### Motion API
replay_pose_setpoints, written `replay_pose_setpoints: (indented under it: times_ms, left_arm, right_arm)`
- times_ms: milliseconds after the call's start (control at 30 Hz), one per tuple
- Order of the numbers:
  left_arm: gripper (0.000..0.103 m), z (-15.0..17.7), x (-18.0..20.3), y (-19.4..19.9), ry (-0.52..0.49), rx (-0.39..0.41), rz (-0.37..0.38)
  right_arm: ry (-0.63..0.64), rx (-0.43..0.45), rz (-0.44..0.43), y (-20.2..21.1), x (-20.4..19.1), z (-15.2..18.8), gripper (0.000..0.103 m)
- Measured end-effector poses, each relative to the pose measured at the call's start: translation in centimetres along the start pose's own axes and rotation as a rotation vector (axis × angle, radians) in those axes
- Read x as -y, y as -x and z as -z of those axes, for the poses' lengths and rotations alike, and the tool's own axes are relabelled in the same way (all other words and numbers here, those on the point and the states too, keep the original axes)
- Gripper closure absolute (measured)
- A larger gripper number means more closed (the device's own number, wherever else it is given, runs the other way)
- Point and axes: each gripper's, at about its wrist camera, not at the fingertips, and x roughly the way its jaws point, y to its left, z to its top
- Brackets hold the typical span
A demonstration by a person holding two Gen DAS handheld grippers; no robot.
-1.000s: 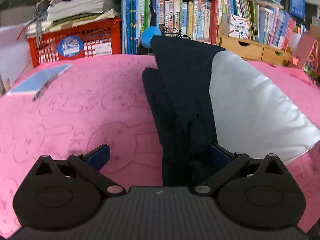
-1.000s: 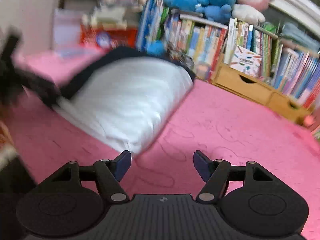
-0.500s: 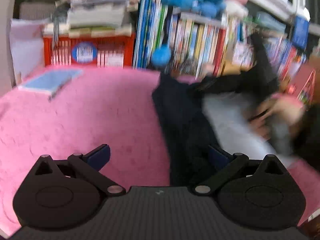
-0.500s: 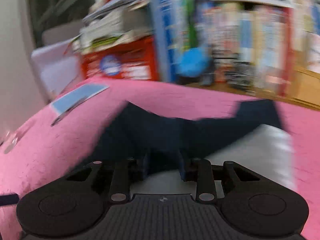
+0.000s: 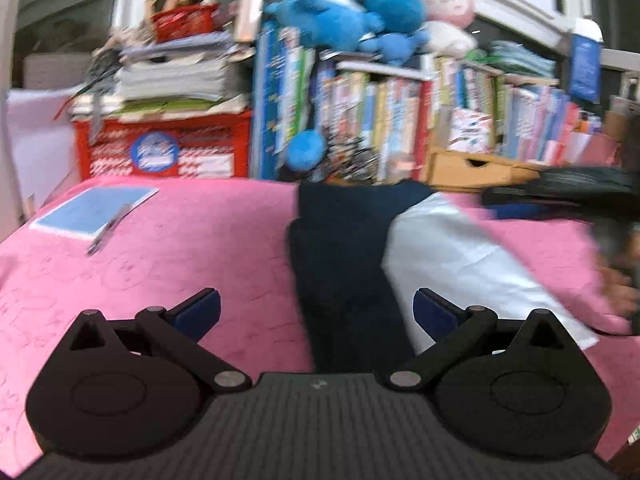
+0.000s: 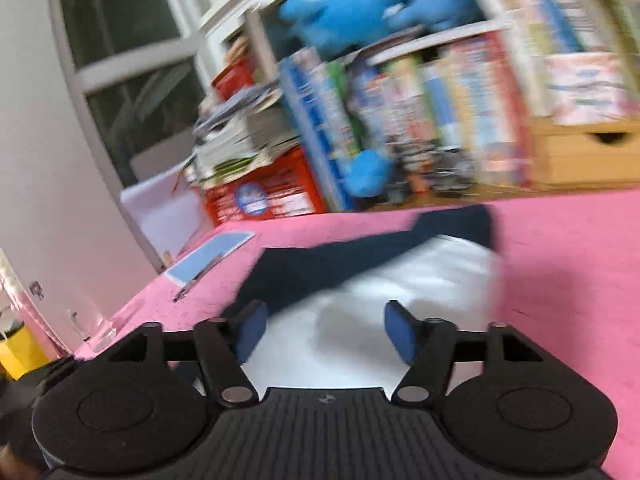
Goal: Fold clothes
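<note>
The garment [image 5: 400, 256] lies on the pink bench cover [image 5: 180, 248], toward the far edge and right of centre, its far end close to the wall of books [image 5: 380, 120]. I read the fold as partly done: a navy panel [image 5: 340, 260] already lies lengthwise down the left side, over or beside a white panel [image 5: 472, 264], and I cannot tell whether the navy rests on top or merely meets it. A fold in from the right side and a crosswise fold look to be still outstanding, I judge.

Working left to right: a blue notebook [image 5: 94, 210] with a pen [image 5: 108, 230] sits near the far left corner, well apart from the cloth. My left gripper [image 5: 316, 308] has its jaws spread wide and holds nothing; the navy strip runs toward me between its blue pads [image 5: 200, 308], with no sign that either pad presses on it. Further right, my right gripper [image 6: 324, 330] is likewise wide open and empty, poised over the near end of the white panel. In the left wrist view it shows only as a dark blur at the right edge.

The cloth looks thin and soft, the white part faintly creased, the navy edge uneven; both views are motion-smeared, so finer detail escapes me.
</note>
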Motion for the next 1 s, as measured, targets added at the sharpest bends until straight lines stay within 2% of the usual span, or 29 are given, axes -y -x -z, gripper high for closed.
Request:
replay_pose_setpoints:
  times_ms: [100,167,200,233,300,400,467,500,567,667,733,800,833,867,933,1000]
  left_arm:
    - [0.0,-0.6,-0.8,0.2,0.062,-0.01,-0.014]
    - [0.0,-1.4,0.3,0.7,0.069,0.013,0.041]
    - [0.0,-1.7,1.2,0.9,0.057,0.024,0.07]
    - [0.0,-1.9,2.5,1.0,0.026,0.031,0.096]
    - [0.0,-2.1,5.7,0.8,-0.055,0.034,0.14]
    - [0.0,-1.8,10.3,0.0,-0.179,0.039,0.194]
    - [0.0,-1.0,12.5,-1.2,-0.251,0.024,0.179]
    - [0.0,-0.6,13.1,-1.8,-0.267,0.014,0.179]
    - [0.0,0.1,12.6,-3.0,-0.249,-0.02,0.177]
    - [0.0,1.3,11.1,-4.5,-0.255,-0.077,0.075]
    - [0.0,2.1,9.9,-5.0,-0.244,-0.09,0.067]
    - [0.0,2.9,9.4,-5.4,-0.263,-0.093,0.048]
    - [0.0,3.1,9.3,-5.5,-0.276,-0.092,0.037]
    - [0.0,3.2,9.3,-5.5,-0.282,-0.096,0.033]
    - [0.0,3.2,8.9,-5.6,-0.274,-0.117,0.047]
    - [0.0,3.0,8.4,-5.7,-0.271,-0.133,0.066]
  right_arm:
    - [-0.137,-0.05,0.053,2.8,3.8,2.6,0.034]
    - [-0.244,-0.105,0.044,3.2,5.7,4.8,0.037]
    - [-0.291,-0.097,0.018,3.4,6.2,5.8,0.044]
    - [-0.336,-0.097,-0.023,3.4,6.4,6.5,0.056]
    - [-0.42,-0.147,-0.132,2.8,6.0,7.6,0.068]
    - [-0.386,-0.189,-0.156,2.3,3.5,8.3,0.068]
    - [-0.408,-0.182,-0.157,2.5,3.9,8.2,0.068]
    - [-0.426,-0.176,-0.158,2.7,4.2,8.1,0.074]
    - [-0.463,-0.163,-0.159,3.0,5.0,7.9,0.073]
    - [-0.517,-0.144,-0.161,3.5,6.1,7.6,0.065]
    - [-0.554,-0.132,-0.162,3.8,6.8,7.4,0.059]
    - [-0.559,-0.127,-0.157,3.1,6.9,6.8,0.043]
    - [-0.531,-0.133,-0.149,1.7,6.2,6.0,0.041]
    - [-0.503,-0.139,-0.141,0.4,5.5,5.3,0.041]
    - [-0.491,-0.148,-0.092,-2.3,5.0,3.9,0.058]
    - [-0.511,-0.145,-0.058,-4.7,6.0,2.6,0.06]
